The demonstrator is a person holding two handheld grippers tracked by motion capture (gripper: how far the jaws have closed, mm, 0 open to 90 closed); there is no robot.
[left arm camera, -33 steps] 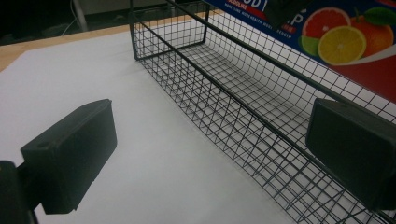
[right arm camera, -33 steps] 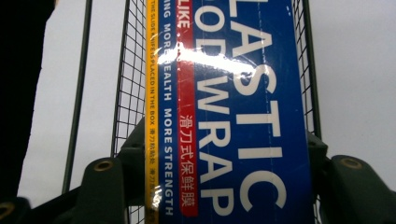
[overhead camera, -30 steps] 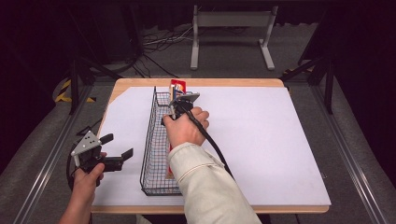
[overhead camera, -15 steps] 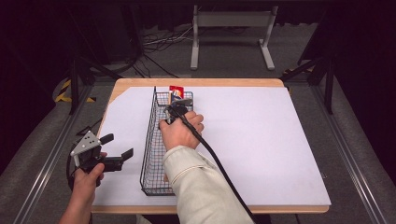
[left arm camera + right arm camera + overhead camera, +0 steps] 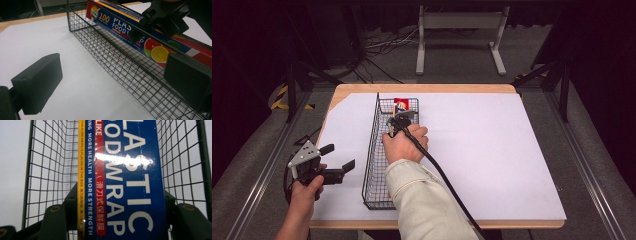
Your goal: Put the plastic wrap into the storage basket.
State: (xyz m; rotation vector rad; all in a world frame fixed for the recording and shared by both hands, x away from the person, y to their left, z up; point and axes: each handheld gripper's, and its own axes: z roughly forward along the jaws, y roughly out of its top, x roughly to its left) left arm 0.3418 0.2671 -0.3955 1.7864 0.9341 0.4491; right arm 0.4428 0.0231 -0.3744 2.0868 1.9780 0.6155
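Note:
A long blue plastic wrap box (image 5: pixel 130 182) with fruit pictures (image 5: pixel 155 51) lies lengthwise inside a black wire basket (image 5: pixel 371 150). Its red far end (image 5: pixel 401 106) shows at the basket's far end. My right gripper (image 5: pixel 398 120) reaches down into the basket, its jaws pressed on both long sides of the box (image 5: pixel 120 220). My left gripper (image 5: pixel 338 157) hovers over the white sheet left of the basket. It is open (image 5: pixel 112 82), nothing sits between its jaws, and it looks at the basket's side wall (image 5: pixel 120 65).
The basket stands left of centre on a white sheet (image 5: pixel 492 150) that covers a wooden table. A black cable (image 5: pixel 442 175) trails from the right gripper over the sleeve. Dark floor, cables and a metal stand (image 5: pixel 459 30) lie beyond the far edge.
The right hand has sunk with the box, lowering it deeper into the basket. The left gripper has stayed where it was.

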